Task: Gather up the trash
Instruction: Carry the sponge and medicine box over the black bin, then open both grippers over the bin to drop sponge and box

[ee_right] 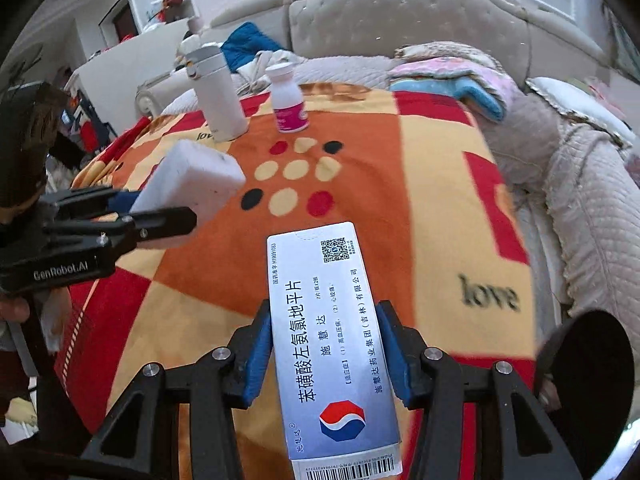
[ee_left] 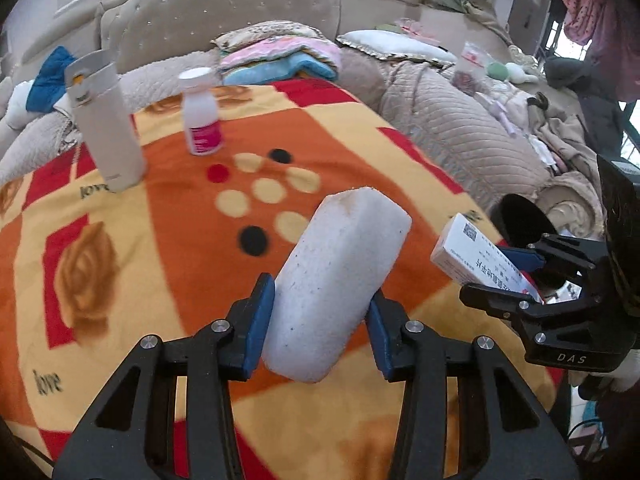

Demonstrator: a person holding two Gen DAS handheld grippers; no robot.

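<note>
Left gripper (ee_left: 322, 312) pinches a white rectangular foam block (ee_left: 340, 280); right gripper (ee_right: 322, 354) clamps a flat white-and-blue cardboard medicine box (ee_right: 334, 344). Both hang above an orange, red and cream fleece blanket (ee_left: 160, 240), where a white thermos flask (ee_left: 106, 120) and a white pink-labelled pill bottle (ee_left: 202, 114) stand upright, near a beige tufted headboard (ee_left: 220, 12).

Fleecy cloth blanket (ee_left: 168, 216), rough speckled foam block (ee_left: 336, 280), glossy cardboard medicine box (ee_right: 336, 344).

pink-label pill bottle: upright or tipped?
Upright. The white pink-label pill bottle stands cap-up on the orange patterned blanket, beside the white thermos.
</note>
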